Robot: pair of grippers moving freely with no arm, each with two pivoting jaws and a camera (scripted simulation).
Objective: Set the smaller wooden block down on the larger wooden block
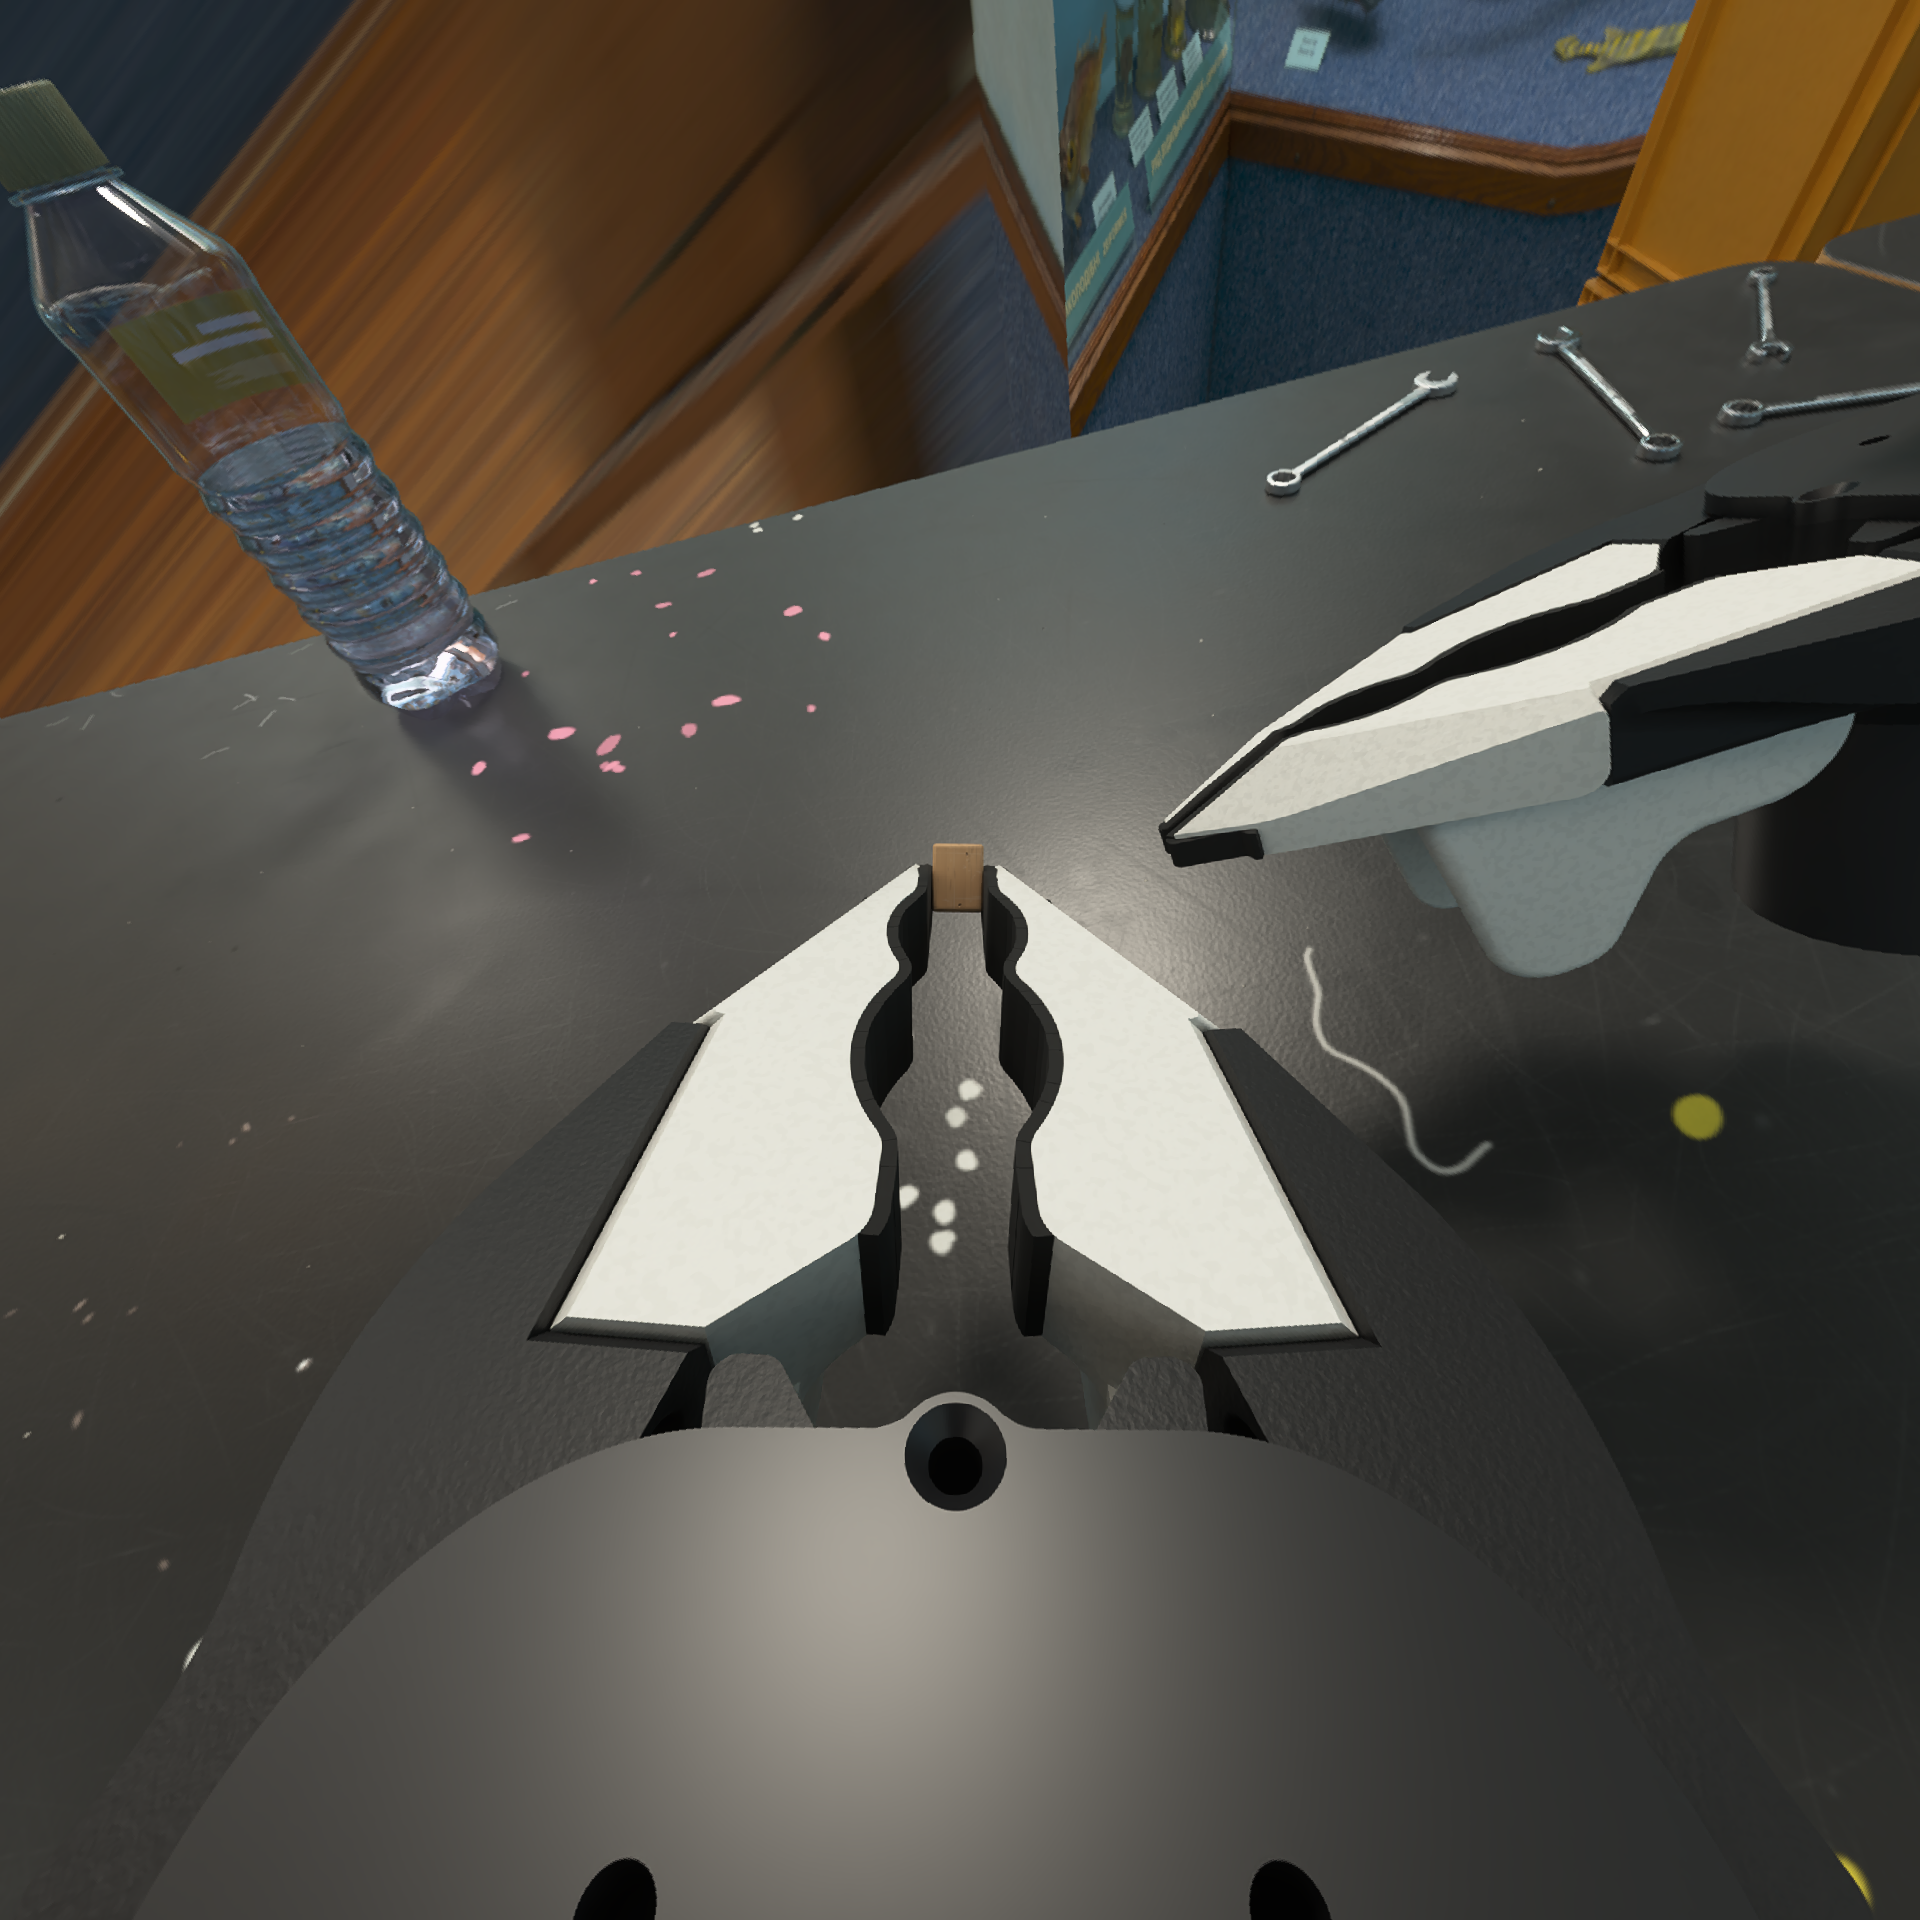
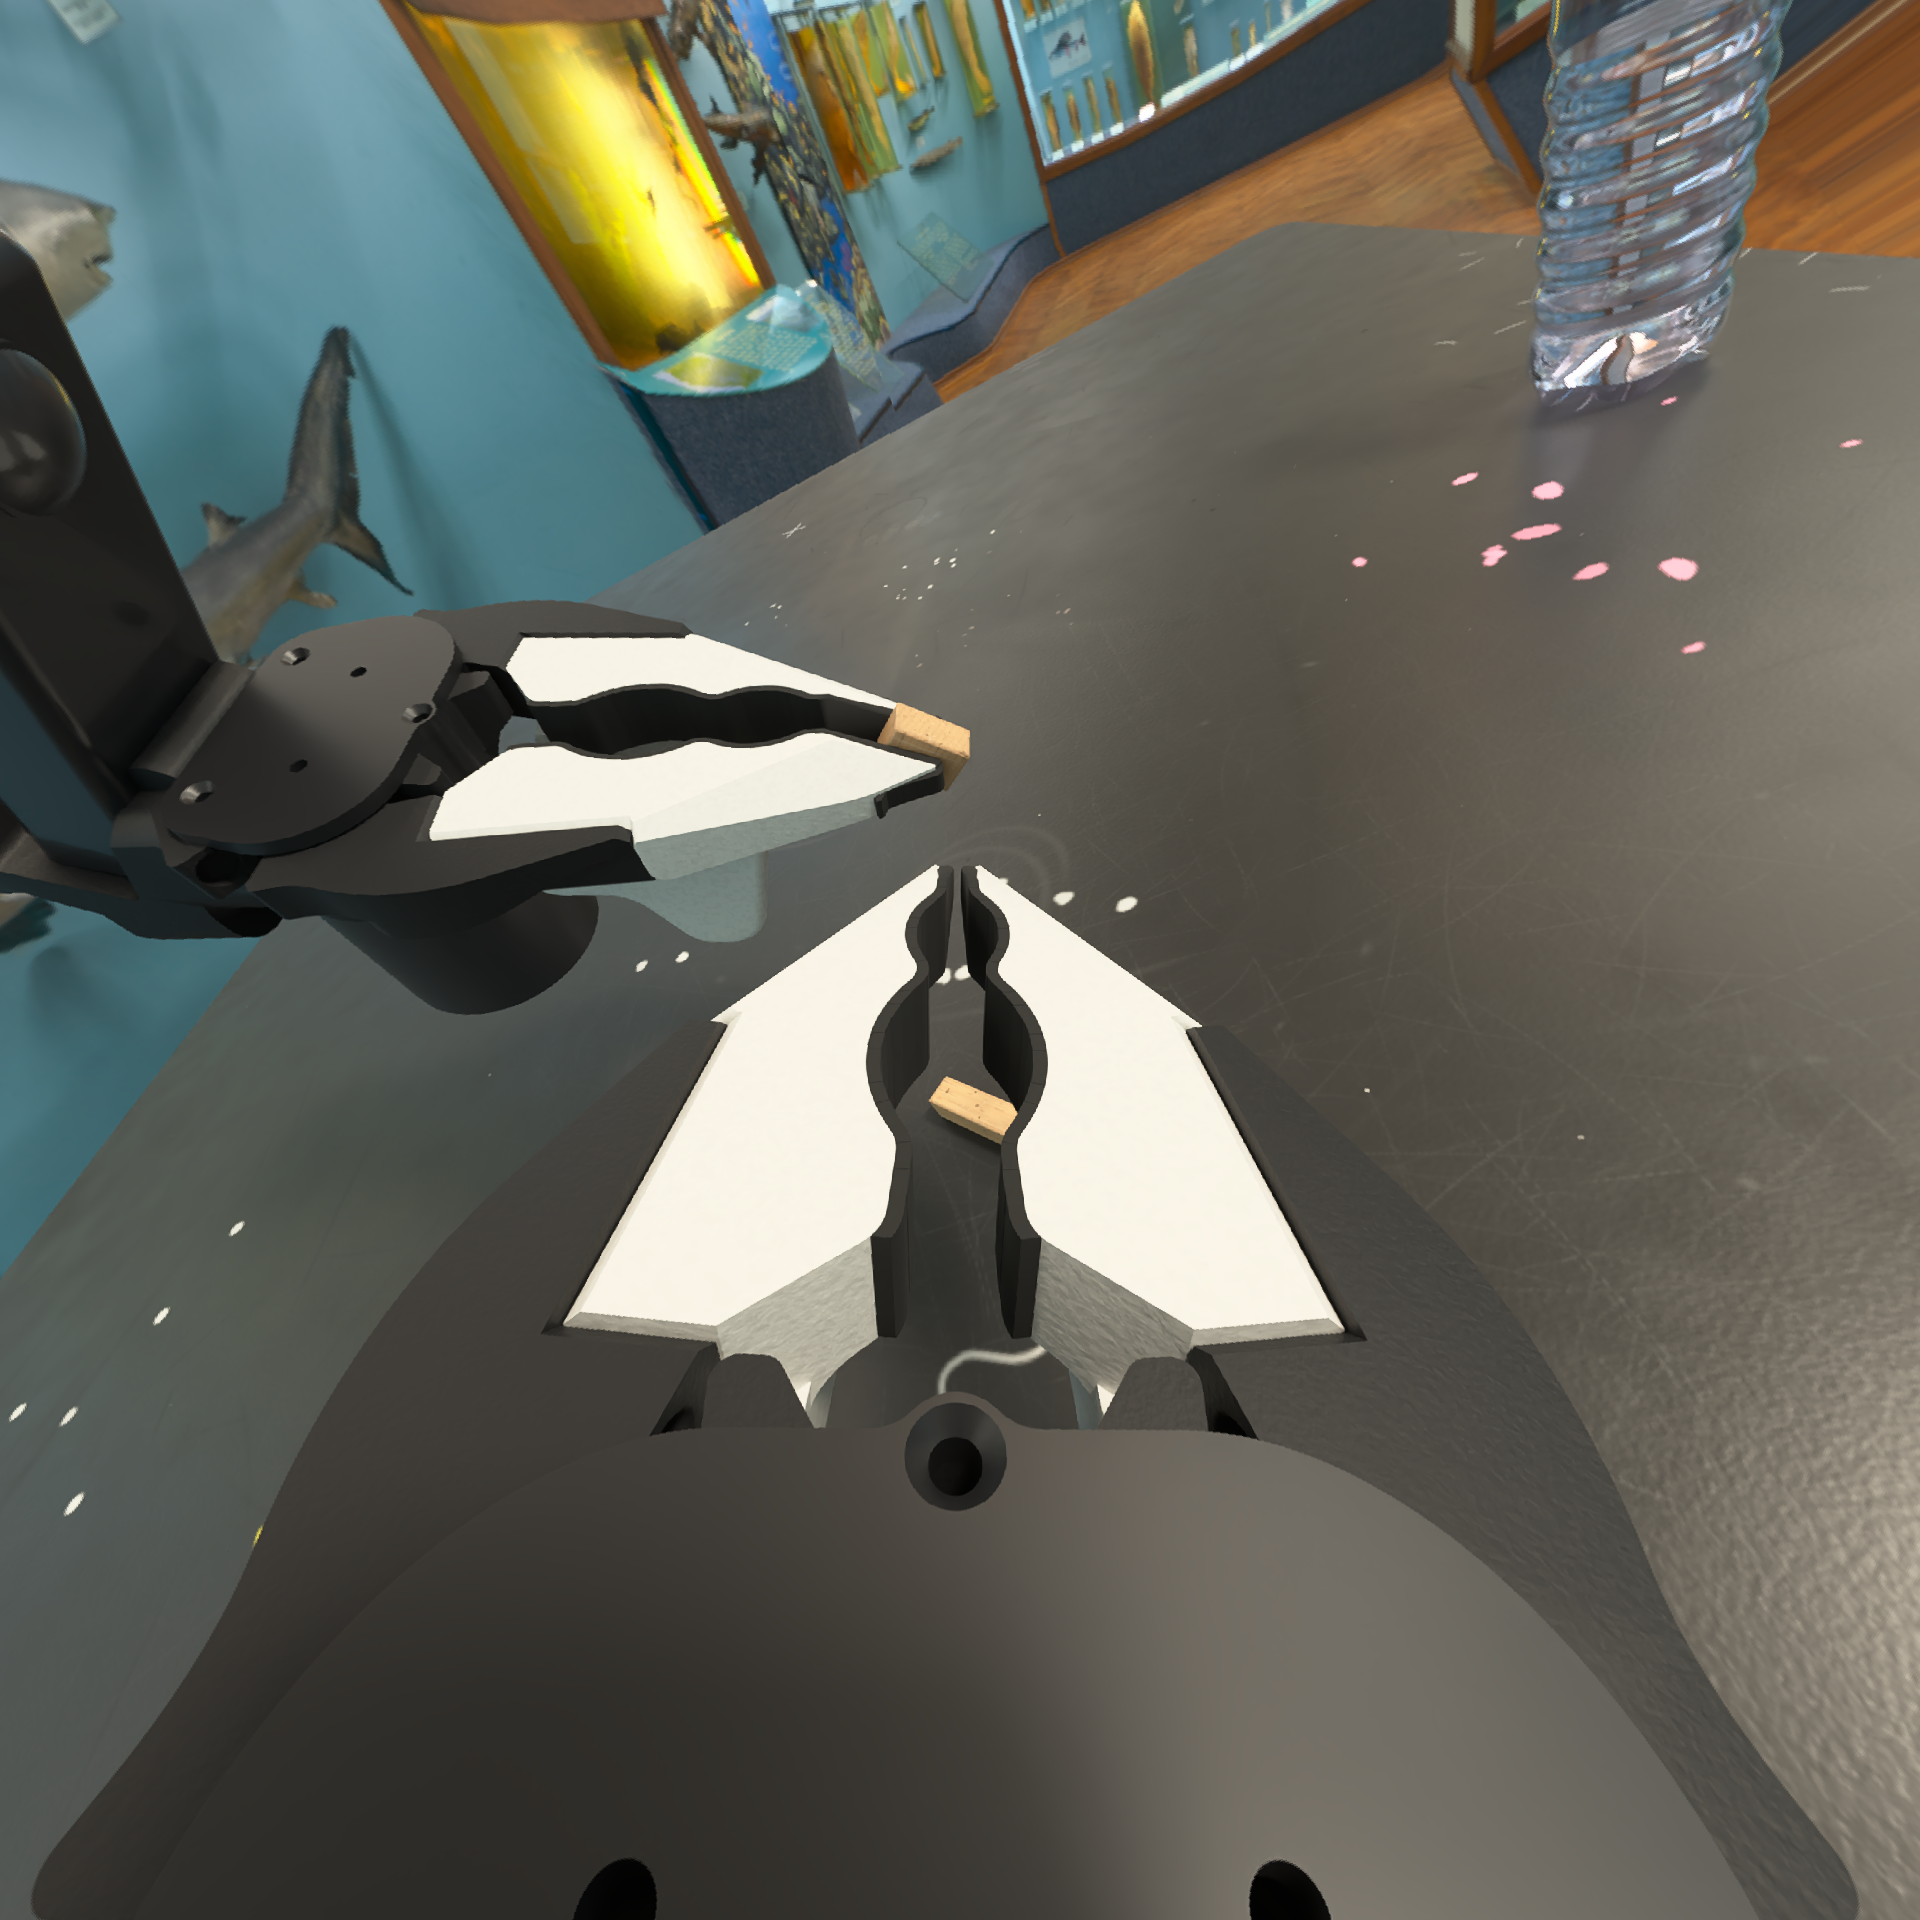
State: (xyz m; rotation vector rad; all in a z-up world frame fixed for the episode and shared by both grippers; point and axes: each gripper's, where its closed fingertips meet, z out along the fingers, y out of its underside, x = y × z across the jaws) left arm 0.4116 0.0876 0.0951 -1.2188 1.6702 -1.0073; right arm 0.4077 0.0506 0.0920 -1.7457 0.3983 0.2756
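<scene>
In the left wrist view, the left gripper (image 1: 957, 883) is nearest, and its two fingers are closed on a small wooden block (image 1: 957, 878) right at the tips. The block is held above the dark table (image 1: 312, 1039), not touching it. In the right wrist view this same gripper (image 2: 914, 764) comes in from the left, with the block (image 2: 925, 732) sticking out a little past the fingertips.

The right gripper (image 2: 958, 871) has its fingers almost together, with only a thin gap at the tips, and it holds nothing. Through the gap between its fingers, a second wooden block (image 2: 974, 1109) is seen lying flat on the table (image 2: 1455, 935) under the gripper. Which of the two blocks is the larger one I cannot tell. In the left view the right gripper (image 1: 1210, 842) enters from the right side, its tips pointing to the left gripper and near it, but apart.

A thin white thread (image 1: 1371, 1070) lies on the table beside the left gripper, and a yellow spot (image 1: 1697, 1117) is further right. Pink specks (image 1: 613, 743) are spread beyond. Behind them a clear water bottle (image 1: 260, 416) stands upright near the far edge. Several wrenches (image 1: 1361, 431) lie at the far right corner.
</scene>
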